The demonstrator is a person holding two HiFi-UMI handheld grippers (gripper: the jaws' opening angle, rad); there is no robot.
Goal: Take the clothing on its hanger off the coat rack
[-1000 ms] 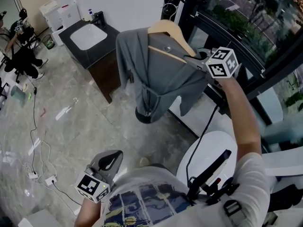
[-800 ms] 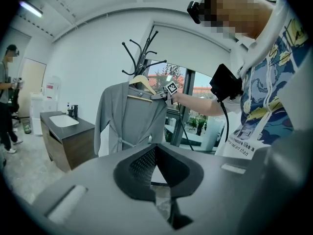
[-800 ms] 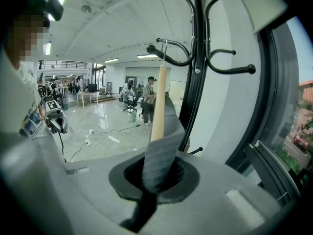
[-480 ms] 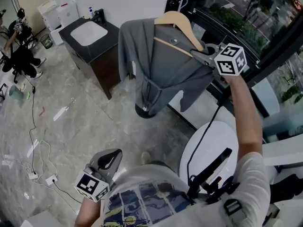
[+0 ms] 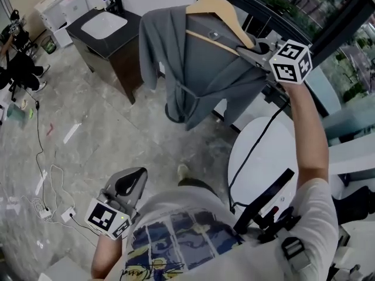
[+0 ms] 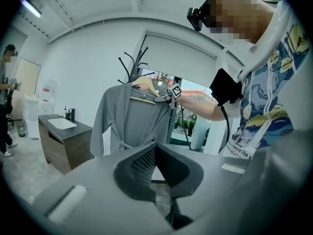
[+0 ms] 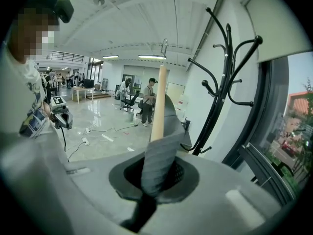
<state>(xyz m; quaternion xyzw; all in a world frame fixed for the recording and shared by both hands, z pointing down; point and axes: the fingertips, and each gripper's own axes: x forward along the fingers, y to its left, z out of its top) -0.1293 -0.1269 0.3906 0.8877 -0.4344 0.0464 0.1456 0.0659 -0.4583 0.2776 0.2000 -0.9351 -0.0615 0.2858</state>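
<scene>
A grey robe-like garment [image 5: 199,75] hangs on a wooden hanger [image 5: 214,7], held up in the air. My right gripper [image 5: 249,47] is shut on the hanger's right shoulder end, with grey cloth pinched between its pads. In the right gripper view the wooden arm [image 7: 159,102] and cloth [image 7: 159,160] rise from the jaws. The metal hook [image 7: 165,45] hangs free, apart from the black coat rack [image 7: 222,82]. My left gripper [image 5: 132,183] stays low by the person's waist, shut and holding nothing. From it I see the garment [image 6: 132,121] in front of the rack [image 6: 132,67].
A dark vanity cabinet with a white sink [image 5: 102,25] stands left of the garment. A white round seat [image 5: 263,163] is below the right arm. Cables and a power strip [image 5: 47,212] lie on the marble floor. A glass wall [image 5: 328,16] runs along the right.
The right gripper has carried the hanger and garment away from the rack's pole, whose top hooks have left the head view. The left gripper has hardly moved.
</scene>
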